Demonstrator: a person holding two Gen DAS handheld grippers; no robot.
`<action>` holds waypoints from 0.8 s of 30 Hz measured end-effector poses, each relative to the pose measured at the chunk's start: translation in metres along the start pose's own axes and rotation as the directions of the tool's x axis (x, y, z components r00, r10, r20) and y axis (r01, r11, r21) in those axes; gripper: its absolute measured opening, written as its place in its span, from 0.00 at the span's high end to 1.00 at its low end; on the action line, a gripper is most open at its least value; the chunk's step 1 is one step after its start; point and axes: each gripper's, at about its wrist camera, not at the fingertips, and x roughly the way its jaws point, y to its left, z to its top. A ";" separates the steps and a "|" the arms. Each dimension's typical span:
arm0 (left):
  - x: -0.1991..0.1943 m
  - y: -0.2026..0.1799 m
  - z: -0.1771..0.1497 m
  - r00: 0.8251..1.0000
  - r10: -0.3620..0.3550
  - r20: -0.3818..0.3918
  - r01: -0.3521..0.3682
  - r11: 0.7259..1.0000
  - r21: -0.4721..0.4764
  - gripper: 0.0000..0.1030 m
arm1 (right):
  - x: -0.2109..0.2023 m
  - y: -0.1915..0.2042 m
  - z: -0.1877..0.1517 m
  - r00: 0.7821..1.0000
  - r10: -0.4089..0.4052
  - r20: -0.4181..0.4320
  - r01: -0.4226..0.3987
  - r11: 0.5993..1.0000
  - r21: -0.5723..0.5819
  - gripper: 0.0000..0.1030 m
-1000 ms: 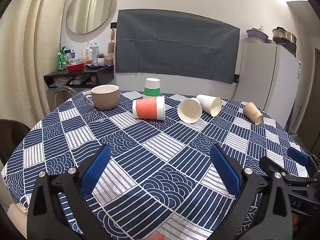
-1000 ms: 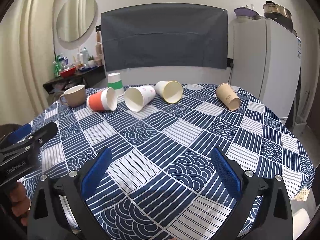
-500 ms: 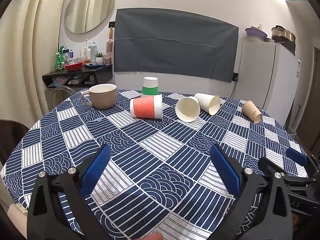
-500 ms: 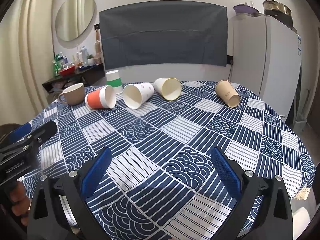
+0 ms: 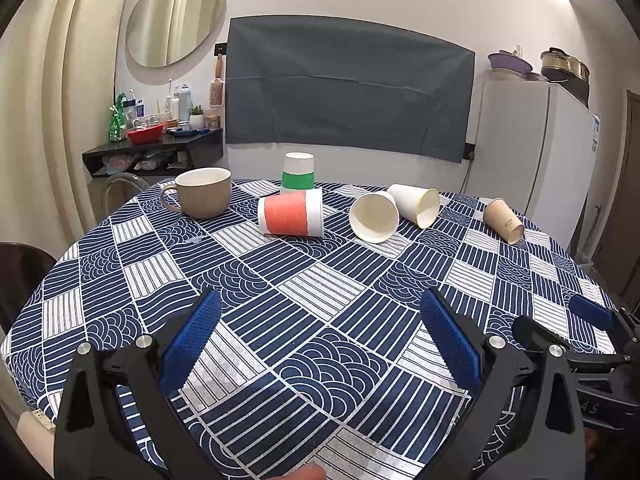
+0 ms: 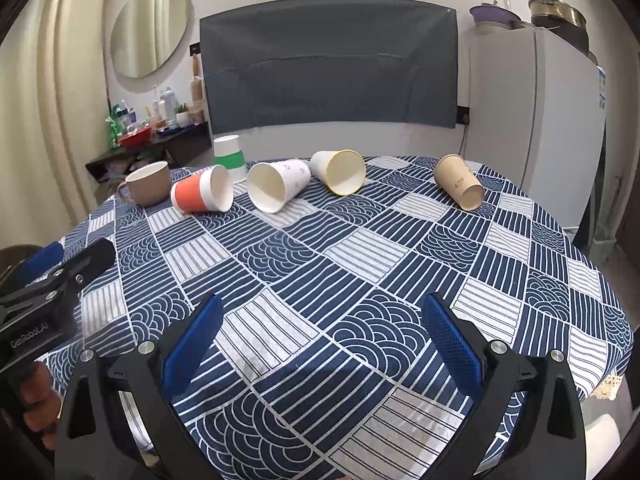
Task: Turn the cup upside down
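Observation:
Several paper cups lie on their sides at the far part of the table: an orange-banded cup (image 5: 291, 215) (image 6: 202, 196), a white cup (image 5: 375, 217) (image 6: 278, 186), a yellow-rimmed white cup (image 5: 416, 204) (image 6: 339, 176) and a brown cup (image 5: 503, 220) (image 6: 459, 186). A green-banded cup (image 5: 297, 172) (image 6: 229, 157) stands upside down behind the orange one. A beige mug (image 5: 202, 192) (image 6: 146, 189) stands upright at the left. My left gripper (image 5: 320, 340) and right gripper (image 6: 320, 340) are both open and empty, near the table's front, far from the cups.
A round table with a blue and white patterned cloth (image 5: 320, 280) (image 6: 360, 248). A white fridge (image 5: 532, 152) stands at the back right, a dark shelf with bottles (image 5: 156, 148) at the back left. A dark chair (image 5: 20, 264) is at the left edge.
Both views have drifted slightly, so the cups sit a little higher in frame. Both grippers stay open. No cup has moved.

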 end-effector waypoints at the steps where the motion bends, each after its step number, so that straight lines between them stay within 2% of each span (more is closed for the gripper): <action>1: 0.000 0.001 0.000 1.000 0.002 0.001 -0.002 1.000 0.000 0.05 | 0.001 0.000 0.000 1.000 0.000 0.000 0.000 1.000 0.000 0.07; 13: 0.016 0.009 0.001 1.000 0.023 -0.021 -0.023 1.000 -0.019 0.05 | 0.014 0.000 0.005 1.000 -0.022 -0.015 0.022 1.000 -0.005 0.07; 19: 0.027 0.014 0.004 0.999 0.030 -0.033 -0.031 0.999 -0.024 0.05 | 0.027 0.003 0.011 0.998 -0.033 -0.044 0.033 0.999 -0.009 0.07; 24: 0.037 0.020 0.007 0.998 0.042 -0.042 -0.043 0.999 -0.029 0.05 | 0.044 0.011 0.022 0.996 -0.038 -0.079 0.034 0.998 -0.056 0.07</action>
